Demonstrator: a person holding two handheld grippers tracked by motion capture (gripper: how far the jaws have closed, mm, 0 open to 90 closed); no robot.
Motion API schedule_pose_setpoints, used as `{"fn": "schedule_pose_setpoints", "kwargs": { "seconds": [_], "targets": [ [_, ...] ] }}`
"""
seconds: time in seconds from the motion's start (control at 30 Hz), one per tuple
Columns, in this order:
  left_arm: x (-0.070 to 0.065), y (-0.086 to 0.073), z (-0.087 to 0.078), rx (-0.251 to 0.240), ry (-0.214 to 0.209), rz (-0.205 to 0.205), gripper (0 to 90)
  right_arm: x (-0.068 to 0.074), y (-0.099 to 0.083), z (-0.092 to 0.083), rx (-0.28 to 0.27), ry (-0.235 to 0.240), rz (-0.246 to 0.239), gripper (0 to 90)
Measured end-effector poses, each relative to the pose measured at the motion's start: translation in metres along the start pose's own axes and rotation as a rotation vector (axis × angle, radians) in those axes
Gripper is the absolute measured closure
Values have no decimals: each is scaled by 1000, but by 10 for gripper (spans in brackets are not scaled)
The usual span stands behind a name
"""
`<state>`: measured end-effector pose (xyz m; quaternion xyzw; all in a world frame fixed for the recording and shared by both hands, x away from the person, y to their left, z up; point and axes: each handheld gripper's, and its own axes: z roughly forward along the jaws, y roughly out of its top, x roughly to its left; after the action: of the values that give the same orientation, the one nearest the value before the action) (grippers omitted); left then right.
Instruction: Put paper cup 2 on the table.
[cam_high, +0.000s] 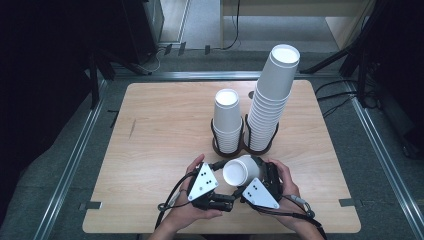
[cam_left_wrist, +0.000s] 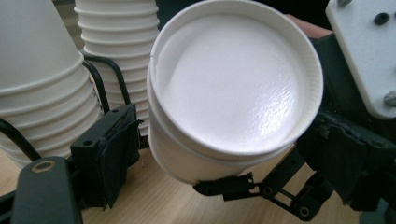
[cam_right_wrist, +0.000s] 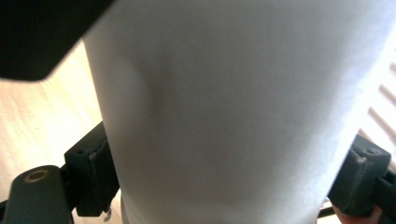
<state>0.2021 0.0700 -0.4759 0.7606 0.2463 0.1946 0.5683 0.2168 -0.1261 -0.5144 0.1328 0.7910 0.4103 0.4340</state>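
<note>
A white paper cup (cam_high: 241, 171) lies on its side just above the table's front middle, its base turned toward the person. In the left gripper view the base (cam_left_wrist: 233, 88) shows a second rim under it, like two nested cups. My left gripper (cam_high: 227, 181) (cam_left_wrist: 231, 156) is shut on the base end, with a taped pad on each side. From the other side, my right gripper (cam_high: 252, 176) (cam_right_wrist: 229, 177) is shut on the cup's white wall (cam_right_wrist: 224, 116). Its grey plate (cam_left_wrist: 359, 51) shows close by in the left gripper view.
Behind the grippers a black wire holder (cam_high: 245, 145) carries a short stack of white cups (cam_high: 226, 120) on its left and a tall leaning stack (cam_high: 272, 100) on its right. The wooden table (cam_high: 160, 130) has bare room at left and right.
</note>
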Motion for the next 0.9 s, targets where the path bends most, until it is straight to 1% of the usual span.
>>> {"fn": "schedule_pose_setpoints", "kwargs": {
  "seconds": [0.03, 0.07, 0.23, 0.33, 0.43, 0.47, 0.6, 0.73, 0.9],
  "targets": [
    [0, 0, 0, -8, -3, 1, 131, 0, 0, 0, -2, 8, 5, 137],
    [0, 0, -1, -11, -3, 3, 130, 0, 0, 0, -6, 22, 21, 138],
    [0, 0, -1, -17, -13, 11, 128, 1, 1, 0, -24, 73, 53, 138],
    [-1, -1, -1, -14, -21, 17, 127, 2, 2, -1, -36, 113, 80, 138],
    [-2, -1, 0, -10, -24, 23, 127, 3, 3, -1, -46, 138, 99, 138],
    [-2, -1, 0, -11, -25, 23, 127, 3, 3, -1, -51, 154, 110, 138],
    [-2, -1, -1, -16, -26, 29, 127, 3, 3, -1, -54, 185, 128, 138],
    [-2, -1, -1, -18, -28, 32, 130, 3, 3, -1, -58, 205, 144, 138],
    [-2, -1, -1, -17, -29, 34, 130, 4, 4, -2, -62, 227, 136, 138]
  ]
}}
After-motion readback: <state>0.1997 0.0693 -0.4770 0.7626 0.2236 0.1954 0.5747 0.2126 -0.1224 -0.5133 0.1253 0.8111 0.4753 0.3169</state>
